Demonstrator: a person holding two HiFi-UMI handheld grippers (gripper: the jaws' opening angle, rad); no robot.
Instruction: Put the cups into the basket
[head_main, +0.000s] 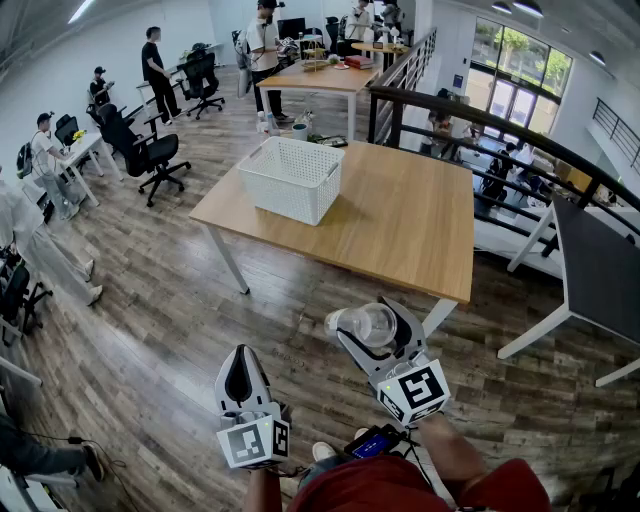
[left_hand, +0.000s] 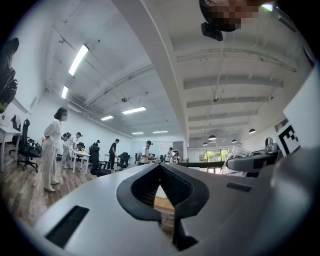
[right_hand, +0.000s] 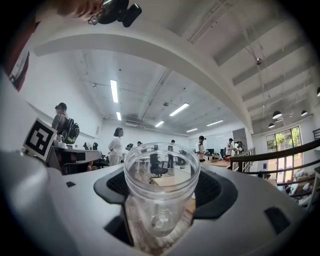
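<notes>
Clear cup (right_hand: 160, 192) gripped inside right claw (right_hand: 162, 186)

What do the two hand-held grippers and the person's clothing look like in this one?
Both the left hand-held gripper and right hand-held gripper have pale grey bodies with black jaw linings. Each carries a white cube of black square markers. The person wears a red garment; no sleeves show.
</notes>
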